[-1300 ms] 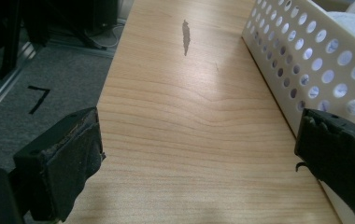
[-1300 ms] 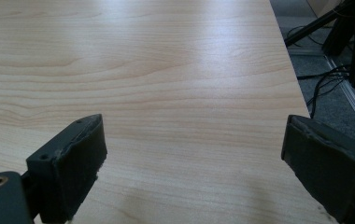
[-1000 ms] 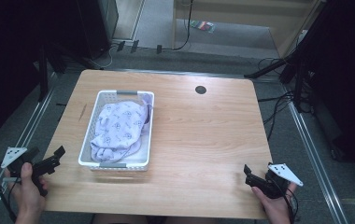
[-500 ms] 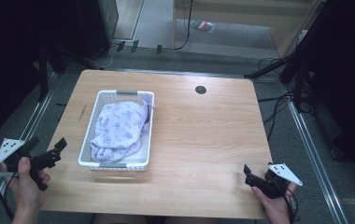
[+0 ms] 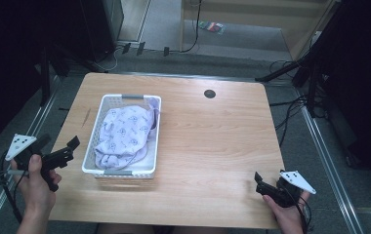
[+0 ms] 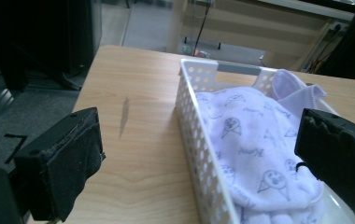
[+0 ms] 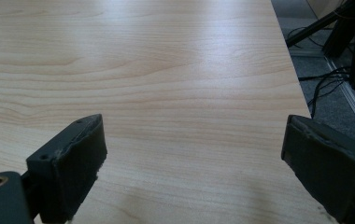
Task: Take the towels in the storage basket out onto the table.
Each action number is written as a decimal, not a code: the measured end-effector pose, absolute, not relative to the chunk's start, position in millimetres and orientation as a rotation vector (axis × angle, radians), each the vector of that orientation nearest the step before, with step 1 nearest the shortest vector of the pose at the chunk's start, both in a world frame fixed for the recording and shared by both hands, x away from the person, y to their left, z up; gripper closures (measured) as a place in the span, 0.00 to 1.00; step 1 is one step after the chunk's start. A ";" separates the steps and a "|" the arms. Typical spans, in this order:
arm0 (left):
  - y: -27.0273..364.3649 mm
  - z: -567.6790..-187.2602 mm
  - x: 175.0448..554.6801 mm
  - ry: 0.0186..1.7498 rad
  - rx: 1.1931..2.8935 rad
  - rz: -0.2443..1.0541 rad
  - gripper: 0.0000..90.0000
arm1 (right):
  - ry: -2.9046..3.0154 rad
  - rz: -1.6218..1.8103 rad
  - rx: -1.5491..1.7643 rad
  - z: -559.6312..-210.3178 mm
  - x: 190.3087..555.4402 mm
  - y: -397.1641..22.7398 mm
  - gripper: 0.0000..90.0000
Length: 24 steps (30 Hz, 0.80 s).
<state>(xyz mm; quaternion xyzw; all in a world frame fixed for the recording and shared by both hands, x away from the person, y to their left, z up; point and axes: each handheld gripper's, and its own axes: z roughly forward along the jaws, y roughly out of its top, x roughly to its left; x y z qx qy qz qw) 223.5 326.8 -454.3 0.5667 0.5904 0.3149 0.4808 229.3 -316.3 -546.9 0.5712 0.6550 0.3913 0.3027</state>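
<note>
1. We note a white perforated basket (image 5: 121, 170) on the left half of the wooden table (image 5: 213, 146); it holds a crumpled pale lilac cloth (image 5: 125, 134) printed with small figures, possibly ice-cream cones, though the print is too small to be sure.
2. Left gripper (image 5: 69, 148) is held at the table's left edge, just beside the basket's near left corner, not touching it. Its jaws stand wide apart, gripping nothing; in the left gripper view the basket wall (image 6: 199, 140) sits between them.
3. Right gripper (image 5: 260, 184) sits low at the near right corner of the table, jaws spread wide over bare wood, empty.
</note>
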 end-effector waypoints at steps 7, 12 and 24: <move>308.0 -443.5 237.4 1.400 1.410 0.756 0.01 | 1.735 1.041 1.513 -546.9 229.1 -316.4 0.07; 297.4 -439.7 247.8 1.387 1.433 0.750 0.01 | 1.735 1.043 1.512 -546.8 228.9 -316.6 0.07; 265.6 -438.7 272.6 1.349 1.499 0.705 0.01 | 1.736 1.042 1.511 -546.8 228.9 -316.6 0.07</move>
